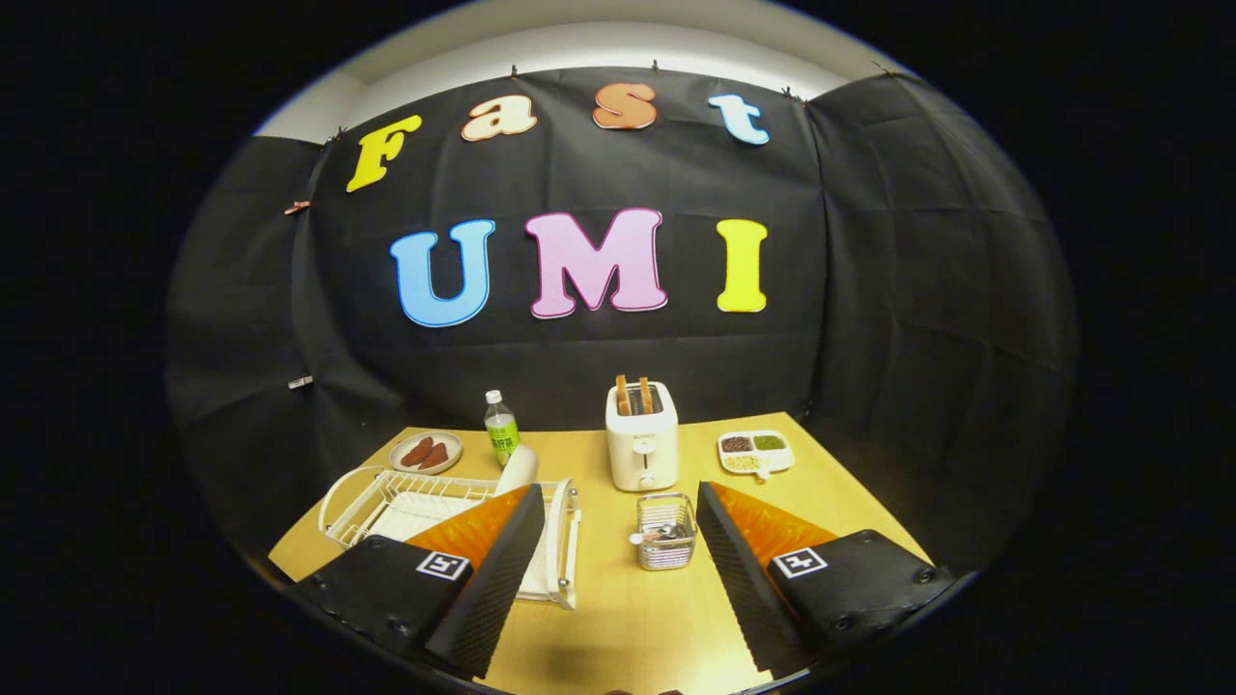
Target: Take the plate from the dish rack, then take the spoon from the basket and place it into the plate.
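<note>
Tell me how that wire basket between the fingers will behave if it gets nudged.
The wire basket looks light and open-meshed, so it would probably slide on the smooth table rather than resist. It is taller than wide, so a high push may tip it. The open gripper touches nothing.

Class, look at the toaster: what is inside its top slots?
Two brown slices stand in the toaster's slots, tops poking out; their lower parts are hidden. The gripper, jaws open, holds nothing, with the basket between them.

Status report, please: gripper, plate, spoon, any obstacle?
Gripper open, empty, above the table. Plate upright in dish rack, by left finger. Spoon in basket between fingers. Path clear.
</note>
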Tool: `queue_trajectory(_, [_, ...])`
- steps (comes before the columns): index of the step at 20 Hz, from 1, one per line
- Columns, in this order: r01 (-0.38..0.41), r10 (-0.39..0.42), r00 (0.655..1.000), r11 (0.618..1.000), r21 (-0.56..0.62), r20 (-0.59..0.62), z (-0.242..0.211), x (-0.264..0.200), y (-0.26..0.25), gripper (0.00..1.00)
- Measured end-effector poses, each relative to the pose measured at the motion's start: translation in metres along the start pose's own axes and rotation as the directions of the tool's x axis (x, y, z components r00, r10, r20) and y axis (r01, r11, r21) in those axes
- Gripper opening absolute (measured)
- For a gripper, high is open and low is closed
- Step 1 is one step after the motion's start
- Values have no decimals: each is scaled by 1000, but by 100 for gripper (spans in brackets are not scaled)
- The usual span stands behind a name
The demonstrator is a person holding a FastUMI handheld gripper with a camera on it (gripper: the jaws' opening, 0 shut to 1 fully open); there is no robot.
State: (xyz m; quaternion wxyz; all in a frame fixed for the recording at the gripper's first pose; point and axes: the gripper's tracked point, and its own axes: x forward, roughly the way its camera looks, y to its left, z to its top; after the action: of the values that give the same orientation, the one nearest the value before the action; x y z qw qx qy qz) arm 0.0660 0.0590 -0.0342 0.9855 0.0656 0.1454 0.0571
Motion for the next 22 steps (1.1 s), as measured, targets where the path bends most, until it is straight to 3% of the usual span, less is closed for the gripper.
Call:
queue_trajectory(7, [-105, 103, 981, 994, -4, -164, -9, 68, 56, 99])
queue_trajectory(12, [-127, 153, 918, 987, 93, -366, -31, 116, 90, 99])
queue_trajectory(19, [-109, 110, 837, 993, 34, -537, -79, 156, 99, 97])
queue_trajectory(22, [-98, 92, 816, 995, 21, -571, -93, 169, 101, 86])
